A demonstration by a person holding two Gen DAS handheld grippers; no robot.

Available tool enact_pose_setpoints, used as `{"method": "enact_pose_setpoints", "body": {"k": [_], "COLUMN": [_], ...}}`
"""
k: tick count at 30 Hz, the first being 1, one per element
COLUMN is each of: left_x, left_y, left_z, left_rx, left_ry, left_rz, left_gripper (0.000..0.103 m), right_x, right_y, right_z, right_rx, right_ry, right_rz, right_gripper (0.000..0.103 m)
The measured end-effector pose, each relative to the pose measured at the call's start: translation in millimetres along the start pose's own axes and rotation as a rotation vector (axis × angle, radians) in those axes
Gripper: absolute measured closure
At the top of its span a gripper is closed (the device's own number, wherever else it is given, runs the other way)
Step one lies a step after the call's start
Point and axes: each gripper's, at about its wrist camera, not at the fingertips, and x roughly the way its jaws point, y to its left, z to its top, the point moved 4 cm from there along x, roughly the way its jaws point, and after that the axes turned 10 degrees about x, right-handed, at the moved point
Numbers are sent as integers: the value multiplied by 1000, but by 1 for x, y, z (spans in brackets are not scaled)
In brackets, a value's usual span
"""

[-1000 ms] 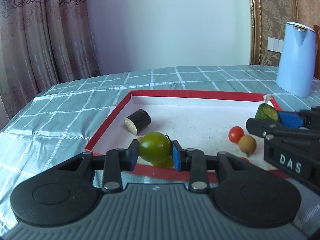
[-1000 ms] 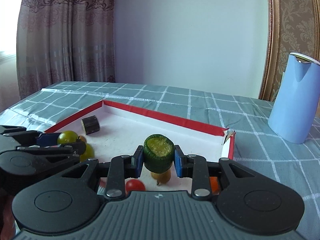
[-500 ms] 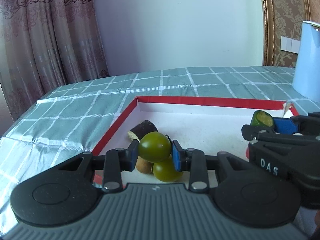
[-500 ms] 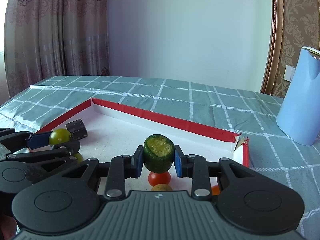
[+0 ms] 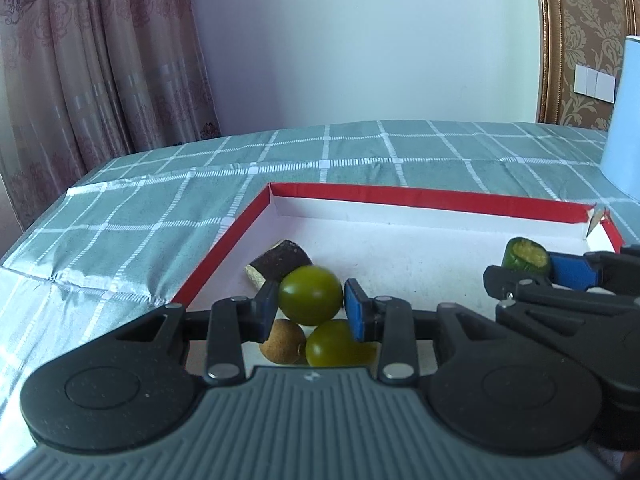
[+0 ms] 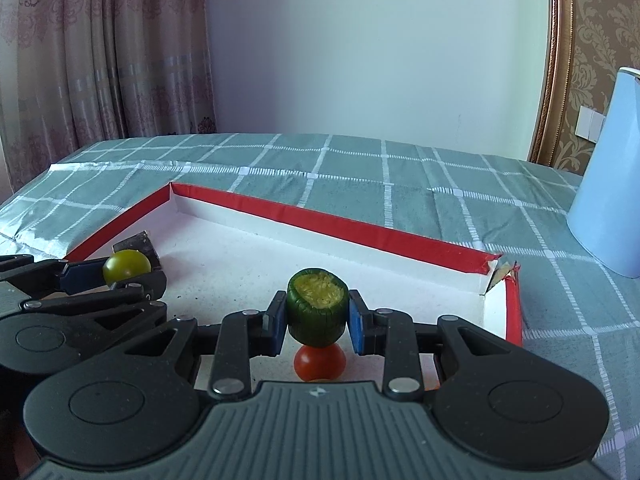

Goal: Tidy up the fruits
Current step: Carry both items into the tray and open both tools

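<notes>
- Left wrist view: the left gripper point(image 5: 311, 307) has a round olive-green fruit point(image 5: 310, 294) between its blue pads; its jaws have just been opening a little, the left pad is at the fruit's skin, and a thin gap shows at the right pad.
- The landmark is the red-rimmed tray point(image 5: 420, 197) with a white floor, lying on a green checked tablecloth point(image 5: 160, 200). The held fruit hangs over the tray's near left part.
- Only this view shows, on the tray floor below the held fruit, a second green fruit point(image 5: 330, 343) touching a brown round fruit point(image 5: 282, 341).
- A dark-skinned cut piece point(image 5: 280, 263) lies by the tray's left wall.
- Right wrist view: the right gripper point(image 6: 317, 317) is clamped on a cut green chunk point(image 6: 317, 305), dark ribbed skin outside, pale yellow flesh on top, held over the tray's point(image 6: 340, 224) near right part.
- Only this view shows a red tomato point(image 6: 320, 363) on the tray floor directly under the chunk, and a torn far right tray corner in full.
- A pale blue kettle point(image 6: 612, 192) stands on the cloth, right of the tray and apart from it.
</notes>
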Motion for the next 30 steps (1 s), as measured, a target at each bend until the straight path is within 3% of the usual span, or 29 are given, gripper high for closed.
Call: {"method": "enact_pose_setpoints", "body": {"k": [2, 7, 11, 21, 27, 30], "left_x": [1, 3, 3, 5, 2, -2], "left_y": [1, 2, 2, 7, 13, 14], "left_z": [0, 0, -2, -4, -7, -8], "left_rx": [-3, -12, -9, -22, -42, -38], "left_ry": [2, 7, 10, 17, 17, 4], "left_rz": [12, -1, 7, 20, -4, 11], "left_gripper": [60, 55, 38, 20, 14, 13], "right_x": [1, 5, 5, 7, 3, 0], "right_y": [1, 2, 0, 1, -1, -3], "right_z": [-1, -3, -3, -4, -5, -5], "right_rx": [-3, -11, -2, -19, -7, -1], "right_ry": [9, 14, 11, 19, 11, -1], "right_rz": [3, -5, -7, -15, -5, -12], "right_gripper": [74, 73, 73, 73, 72, 64]}}
